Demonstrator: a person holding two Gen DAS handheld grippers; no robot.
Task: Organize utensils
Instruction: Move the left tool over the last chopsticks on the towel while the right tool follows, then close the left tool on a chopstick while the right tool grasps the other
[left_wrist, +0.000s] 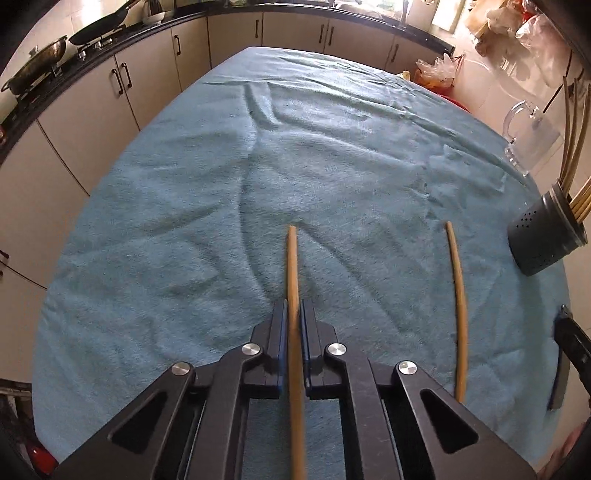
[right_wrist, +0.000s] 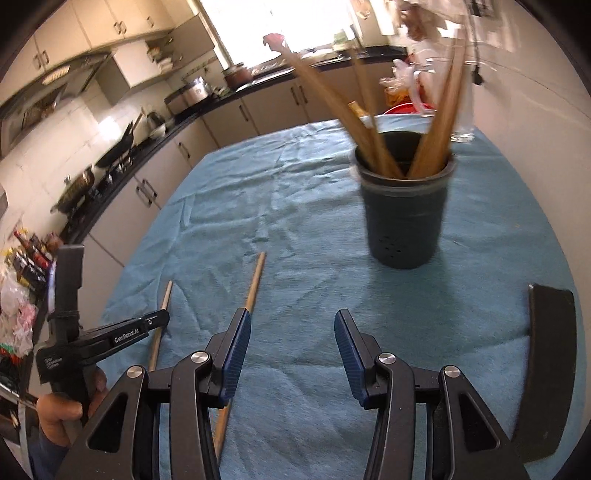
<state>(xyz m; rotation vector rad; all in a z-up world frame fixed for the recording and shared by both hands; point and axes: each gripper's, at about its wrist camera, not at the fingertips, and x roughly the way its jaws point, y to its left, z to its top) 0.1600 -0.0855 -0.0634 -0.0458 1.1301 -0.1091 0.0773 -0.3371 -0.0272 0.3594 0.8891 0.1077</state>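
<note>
Chopstick (left_wrist: 293, 266), held: in the left wrist view it lies on the blue cloth (left_wrist: 184, 184) with its long axis running from the bottom centre of the frame up to mid-frame. The left gripper (left_wrist: 294, 314) is closed on it, both blue pads pressing its sides. A second chopstick (left_wrist: 457, 295) lies loose to the right, roughly parallel, tip toward the upper part of the frame. At the right edge stands a dark perforated holder (left_wrist: 543, 240) with more sticks rising from it; a clear glass mug (left_wrist: 528, 136) sits above it. No writing is legible in this view.

In the right wrist view the right gripper (right_wrist: 291, 350) stands open over bare cloth, nothing between its pads. The holder (right_wrist: 404, 218) appears upright at upper right of centre, its sticks fanning upward. Both chopsticks (right_wrist: 255, 284) lie at lower left, tips pointing up-frame. Only this view shows the left gripper's body, marked "GenRobot.AI" (right_wrist: 123, 334), and the hand (right_wrist: 62, 410) gripping its handle at the lower left edge.
</note>
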